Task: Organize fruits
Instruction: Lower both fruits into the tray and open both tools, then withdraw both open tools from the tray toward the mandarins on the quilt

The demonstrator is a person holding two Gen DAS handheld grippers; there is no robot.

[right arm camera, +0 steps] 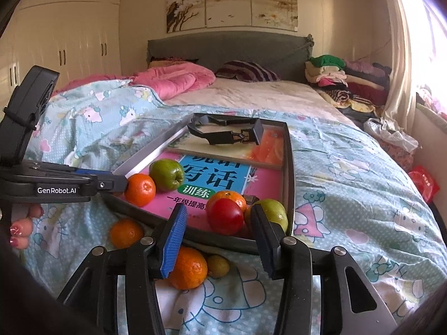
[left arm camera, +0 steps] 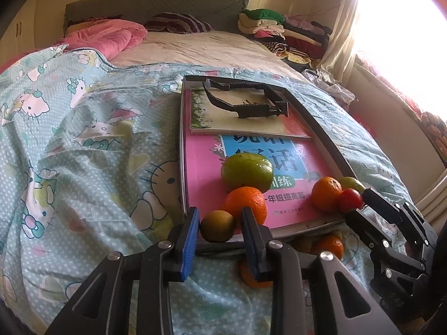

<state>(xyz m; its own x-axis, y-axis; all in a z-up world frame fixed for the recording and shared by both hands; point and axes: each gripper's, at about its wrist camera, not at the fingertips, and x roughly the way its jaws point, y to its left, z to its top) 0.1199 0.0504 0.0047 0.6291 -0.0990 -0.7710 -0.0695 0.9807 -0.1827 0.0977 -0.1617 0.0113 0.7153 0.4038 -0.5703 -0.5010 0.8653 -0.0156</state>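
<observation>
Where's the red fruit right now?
The red fruit sits in the tray's near right corner, between the right tongs' open jaws, against an orange and a green fruit.

A sunlit bedroom, the bed filling most of it.

A grey-green headboard [right arm camera: 229,47] stands against the cream wall under a three-panel painting [right arm camera: 232,0]. White wardrobes [right arm camera: 69,39] line the left side. On the right, a bright window [left arm camera: 405,28] with pale curtains [right arm camera: 399,55] floods the room. Folded clothes [right arm camera: 343,78] are piled by the headboard, beside a pink quilt [right arm camera: 173,81] and a cartoon-cat bedspread [left arm camera: 83,139].
</observation>
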